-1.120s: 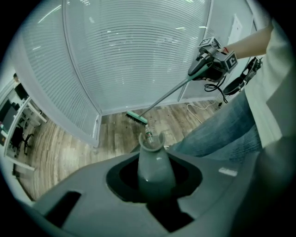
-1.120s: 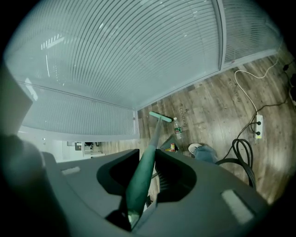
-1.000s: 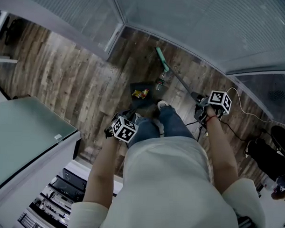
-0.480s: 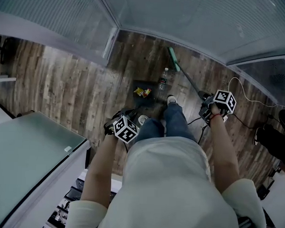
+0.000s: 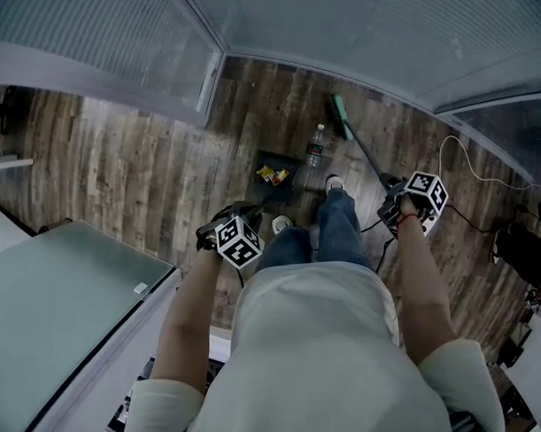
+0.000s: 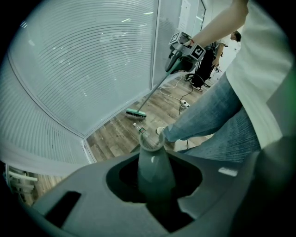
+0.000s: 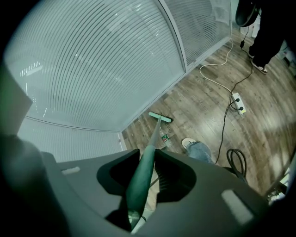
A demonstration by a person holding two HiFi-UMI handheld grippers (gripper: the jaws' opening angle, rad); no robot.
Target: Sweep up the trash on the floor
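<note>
In the last second my broom (image 5: pixel 362 150) has swung right. Its head was hard by the bottle (image 5: pixel 316 150) and now sits apart from it, nearer the glass wall (image 5: pixel 365 37). The bottle lies on the floor (image 5: pixel 148 162) just beside the dustpan (image 5: pixel 277 159), not in it, while the yellow wrappers (image 5: pixel 272 175) are already in the pan. I read this as a wind-up for the stroke that pushes the bottle in.

My right gripper (image 5: pixel 393 199) is held out to the side at waist height, jaws clenched on the broom handle, which slants down and forward. My left gripper (image 5: pixel 221 225) hangs low by the left leg, jaws clamped on the dustpan's handle, keeping the pan flat on the floor.
</note>
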